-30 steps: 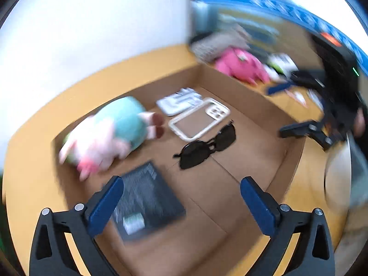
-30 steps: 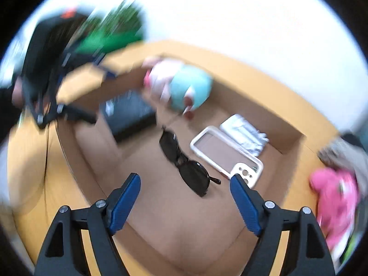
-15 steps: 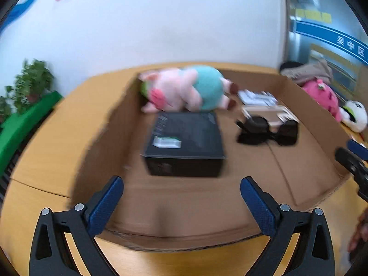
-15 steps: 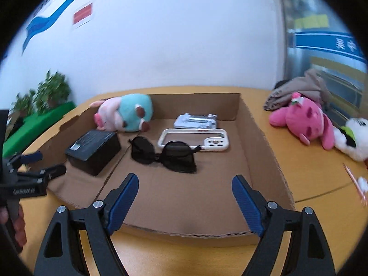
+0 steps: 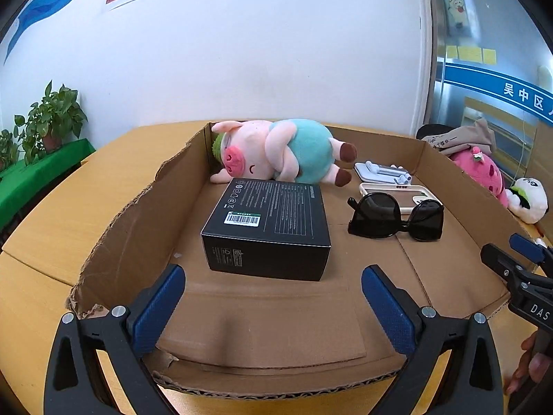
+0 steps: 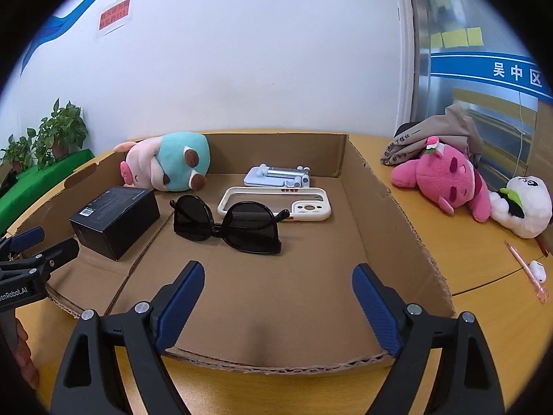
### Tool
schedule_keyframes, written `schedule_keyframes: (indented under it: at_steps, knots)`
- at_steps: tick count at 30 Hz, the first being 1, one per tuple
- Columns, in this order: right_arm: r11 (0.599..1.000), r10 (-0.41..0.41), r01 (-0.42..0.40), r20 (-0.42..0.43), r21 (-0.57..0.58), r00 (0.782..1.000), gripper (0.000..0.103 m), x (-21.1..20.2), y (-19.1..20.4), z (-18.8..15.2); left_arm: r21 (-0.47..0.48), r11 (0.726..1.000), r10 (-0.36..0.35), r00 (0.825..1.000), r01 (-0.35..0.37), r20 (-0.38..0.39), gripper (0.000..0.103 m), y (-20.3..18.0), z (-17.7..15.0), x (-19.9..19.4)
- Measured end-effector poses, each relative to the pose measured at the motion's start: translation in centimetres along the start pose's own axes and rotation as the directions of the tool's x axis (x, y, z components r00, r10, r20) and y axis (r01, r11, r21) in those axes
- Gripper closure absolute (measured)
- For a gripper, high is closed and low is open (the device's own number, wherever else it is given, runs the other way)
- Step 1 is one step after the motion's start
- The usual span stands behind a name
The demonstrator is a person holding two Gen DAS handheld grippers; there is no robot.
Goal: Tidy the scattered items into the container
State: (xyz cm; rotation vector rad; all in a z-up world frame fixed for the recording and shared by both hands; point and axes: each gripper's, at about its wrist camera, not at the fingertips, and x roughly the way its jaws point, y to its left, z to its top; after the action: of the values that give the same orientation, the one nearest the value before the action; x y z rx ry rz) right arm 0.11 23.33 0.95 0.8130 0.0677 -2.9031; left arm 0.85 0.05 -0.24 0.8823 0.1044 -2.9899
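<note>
A shallow cardboard box [image 5: 131, 221] [image 6: 376, 186] lies on the wooden table. Inside it are a pink-and-teal pig plush [image 5: 276, 152] [image 6: 166, 162], a black carton [image 5: 269, 221] [image 6: 114, 218], black sunglasses [image 5: 394, 216] [image 6: 228, 224], a cream phone case [image 6: 276, 204] [image 5: 420, 193] and a pale grey phone stand [image 6: 276, 176] [image 5: 380, 173]. My left gripper [image 5: 273, 301] is open and empty over the box's near edge. My right gripper [image 6: 276, 297] is open and empty at the near edge too.
Outside the box on the right lie a pink plush [image 6: 446, 176] [image 5: 478, 171], a white panda plush [image 6: 522, 204] [image 5: 528, 200], a grey cloth bag [image 6: 432, 135], a pink pen [image 6: 525, 269] and a small white earbud case [image 6: 537, 271]. Potted plants [image 5: 52, 117] stand at the far left.
Both grippers have pulled back and tilted level, from looking down into the box to facing it from its near edge. Both stay open and empty. The items in the box have not moved.
</note>
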Motion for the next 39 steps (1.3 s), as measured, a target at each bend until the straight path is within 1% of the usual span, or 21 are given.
schedule_keyframes:
  at_steps: [39]
  knots:
    - [1.000,0.002,-0.002,-0.005,0.000,1.000,0.014,0.46,-0.05,0.09,-0.007,1.000,-0.003,1.000,0.003,-0.002,0.000,-0.01,-0.10,-0.16]
